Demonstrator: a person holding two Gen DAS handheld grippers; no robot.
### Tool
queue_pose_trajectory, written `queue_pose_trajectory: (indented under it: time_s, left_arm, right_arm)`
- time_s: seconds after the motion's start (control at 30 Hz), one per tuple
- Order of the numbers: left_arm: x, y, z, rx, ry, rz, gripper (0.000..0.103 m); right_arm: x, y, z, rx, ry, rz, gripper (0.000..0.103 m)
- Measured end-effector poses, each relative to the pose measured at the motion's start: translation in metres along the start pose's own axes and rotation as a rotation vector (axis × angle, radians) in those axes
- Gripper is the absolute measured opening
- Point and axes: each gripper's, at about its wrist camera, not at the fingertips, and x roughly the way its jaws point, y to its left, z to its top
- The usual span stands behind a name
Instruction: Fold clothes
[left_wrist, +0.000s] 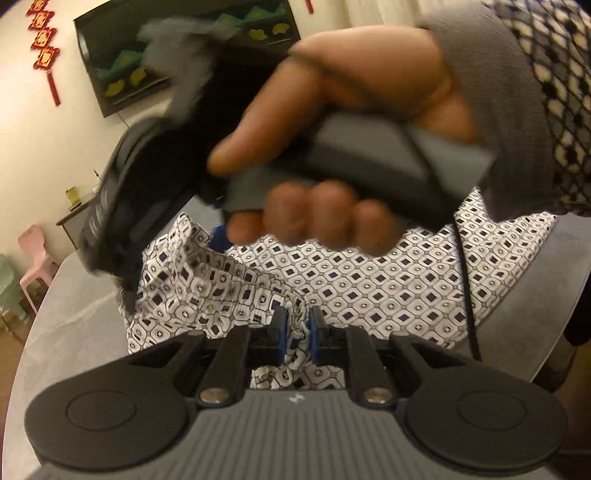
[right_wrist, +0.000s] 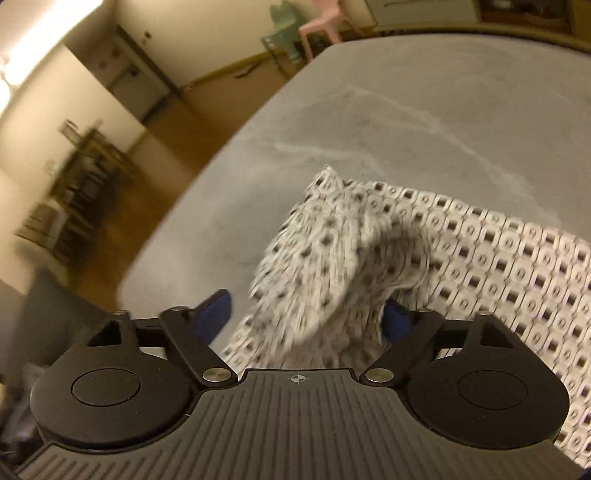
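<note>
Left gripper (left_wrist: 298, 334) jaws pinched on a bunched fold of patterned garment (left_wrist: 369, 284) (white, dark squares), spread ahead across grey counter (left_wrist: 74, 314). Right gripper (right_wrist: 306, 314) jaws spread, blurred fabric hump between.

the garment (left_wrist: 369, 288) lies on the counter (left_wrist: 66, 295); my left tool (left_wrist: 298, 334) pinches its near edge, my right tool (right_wrist: 306, 314) spread around a raised fold.
</note>
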Motion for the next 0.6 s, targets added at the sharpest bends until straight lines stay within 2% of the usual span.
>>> queue_pose_trajectory:
  time_s: [0.03,0.1,0.2,0.27,0.3,0.33,0.4,0.43,0.47,0.53,0.57,0.6]
  left_arm:
    - [0.0,0.002,0.0,-0.011,0.0,0.004,0.012]
    - [-0.003,0.007,-0.001,-0.038,-0.013,0.0,0.012]
    - [-0.013,0.011,0.002,-0.08,-0.073,-0.074,0.014]
    - [-0.012,0.011,0.002,-0.09,-0.066,-0.108,0.019]
    - [-0.009,0.01,0.003,-0.091,-0.051,-0.115,0.021]
    - [-0.007,0.009,0.003,-0.091,-0.043,-0.117,0.022]
    - [-0.004,0.008,0.003,-0.093,-0.029,-0.122,0.032]
    - [-0.007,0.013,0.002,-0.111,-0.047,-0.129,0.039]
    - [-0.01,0.018,0.002,-0.132,-0.065,-0.136,0.049]
    - [-0.019,0.044,-0.001,-0.262,-0.108,-0.153,0.055]
    - [-0.023,0.057,-0.002,-0.327,-0.13,-0.161,0.056]
    - [-0.027,0.07,-0.004,-0.393,-0.15,-0.168,0.058]
  right_arm:
    - [0.0,0.003,0.001,-0.029,-0.02,-0.06,0.019]
    - [-0.013,0.002,-0.002,-0.035,-0.088,-0.106,0.015]
    - [-0.044,-0.017,-0.013,0.063,-0.17,-0.084,0.014]
    - [-0.046,-0.032,-0.02,0.1,-0.181,-0.1,0.016]
    - [-0.043,-0.039,-0.022,0.113,-0.177,-0.114,0.02]
    - [-0.04,-0.046,-0.025,0.126,-0.173,-0.128,0.028]
    - [-0.034,-0.061,-0.03,0.152,-0.164,-0.157,0.028]
    - [-0.031,-0.068,-0.033,0.165,-0.16,-0.172,0.027]
    - [-0.028,-0.072,-0.035,0.164,-0.157,-0.191,0.027]
    - [-0.025,-0.069,-0.034,0.119,-0.156,-0.243,0.029]
    - [-0.026,-0.065,-0.036,0.095,-0.158,-0.262,0.036]
    - [-0.028,-0.062,-0.038,0.074,-0.164,-0.274,0.051]
